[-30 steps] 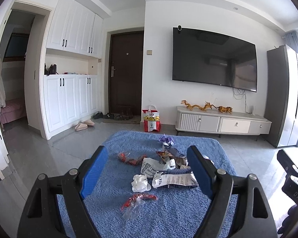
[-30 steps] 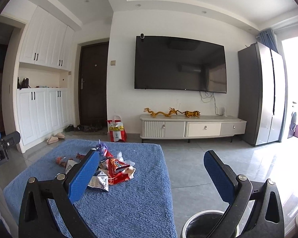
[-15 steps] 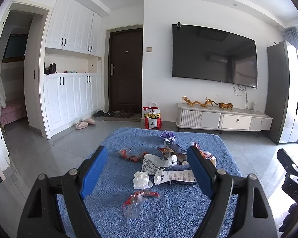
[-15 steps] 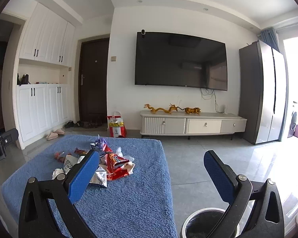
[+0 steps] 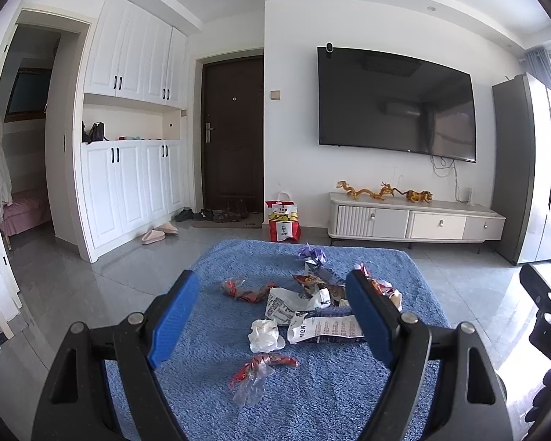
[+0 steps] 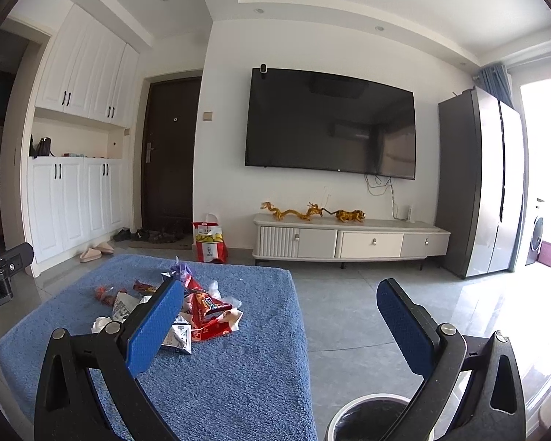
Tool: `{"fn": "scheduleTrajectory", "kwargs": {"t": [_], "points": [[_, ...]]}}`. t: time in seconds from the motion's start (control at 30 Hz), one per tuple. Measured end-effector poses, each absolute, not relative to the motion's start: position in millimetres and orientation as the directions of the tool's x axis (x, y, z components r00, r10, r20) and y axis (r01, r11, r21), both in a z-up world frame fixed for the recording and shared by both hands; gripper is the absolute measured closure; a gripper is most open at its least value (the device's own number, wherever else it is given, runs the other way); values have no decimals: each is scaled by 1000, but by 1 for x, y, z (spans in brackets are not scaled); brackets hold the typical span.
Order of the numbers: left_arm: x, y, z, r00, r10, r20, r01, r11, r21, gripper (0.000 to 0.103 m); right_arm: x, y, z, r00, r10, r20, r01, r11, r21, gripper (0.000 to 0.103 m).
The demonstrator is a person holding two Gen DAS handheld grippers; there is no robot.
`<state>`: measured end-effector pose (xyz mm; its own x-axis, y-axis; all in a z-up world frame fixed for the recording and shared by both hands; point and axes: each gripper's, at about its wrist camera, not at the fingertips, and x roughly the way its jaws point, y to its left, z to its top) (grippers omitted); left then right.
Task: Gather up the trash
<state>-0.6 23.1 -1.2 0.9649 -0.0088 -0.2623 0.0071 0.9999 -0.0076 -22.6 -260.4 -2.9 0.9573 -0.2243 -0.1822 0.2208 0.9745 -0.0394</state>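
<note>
From my feeds, the trash pile lies on the rug-covered surface, toward its far middle. A crumpled tissue sits nearer me, with a twisted wrapper nearer again. The bin stands to the right of that surface, below my right gripper. Behind everything, the TV hangs above a cabinet; a bag stands left of the cabinet, probably on the floor.

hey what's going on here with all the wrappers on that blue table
A person is holding a two-finger gripper in each hand to collect trash. Wrappers and a crumpled tissue lie scattered on the blue-covered table. The left gripper and right gripper are both open and hold nothing. A bin sits on the floor beside the table, below the right gripper. Nothing has been picked up yet.
</note>
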Motion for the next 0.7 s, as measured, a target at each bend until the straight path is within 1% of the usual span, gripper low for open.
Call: {"fn": "scheduleTrajectory", "kwargs": {"t": [0.13,0.43,0.7], "points": [[0,25,0,967,7,-255,-10,1000,-10,22,-23,-260,-1,958,-229,-175,224,973,-46,0],[2,38,0,971,83,-225,-92,995,-28,22,-23,-259,0,959,-230,-163,225,973,-48,0],[8,45,-4,962,94,-258,-107,994,-38,22,-24,-260,-1,971,-185,-150,183,983,-25,0]]}}
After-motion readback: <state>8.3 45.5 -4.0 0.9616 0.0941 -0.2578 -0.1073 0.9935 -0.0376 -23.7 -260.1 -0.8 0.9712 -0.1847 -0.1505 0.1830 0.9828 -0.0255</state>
